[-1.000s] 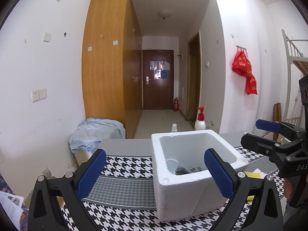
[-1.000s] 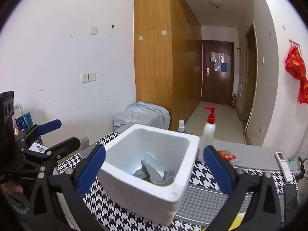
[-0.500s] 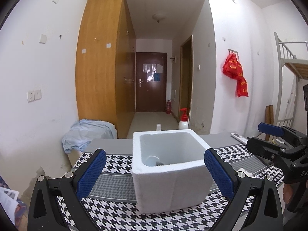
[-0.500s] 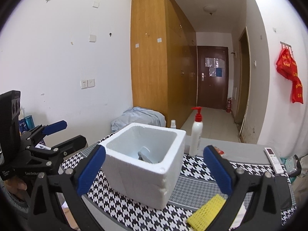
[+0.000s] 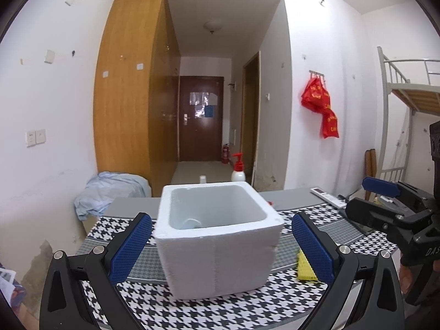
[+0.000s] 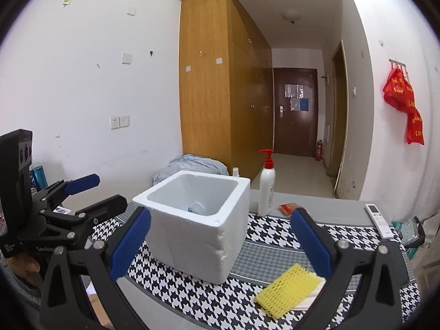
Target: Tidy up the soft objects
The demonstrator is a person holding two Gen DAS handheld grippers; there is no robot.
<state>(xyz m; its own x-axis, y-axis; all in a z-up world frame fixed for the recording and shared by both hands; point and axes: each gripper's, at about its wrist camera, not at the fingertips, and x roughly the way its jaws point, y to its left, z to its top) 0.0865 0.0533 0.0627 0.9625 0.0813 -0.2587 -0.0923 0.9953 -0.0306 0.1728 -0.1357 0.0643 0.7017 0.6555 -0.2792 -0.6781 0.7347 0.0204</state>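
Both grippers, left (image 5: 220, 243) and right (image 6: 220, 244), hold jaws wide, empty, near the foam box (image 6: 196, 225).

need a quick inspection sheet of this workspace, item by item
surface: table under a houndstooth mat
job's things: foam box upright on the mat, a pale item low inside; yellow sponge on the mat beside the box, apart from it
clutter: pump bottle, small bottle, red packet, remote
grippers: left gripper and right gripper both open, holding nothing
cables: nothing seen
surroundings: wardrobe, hallway door, red bags on a hook, blue cloth heap, bunk frame
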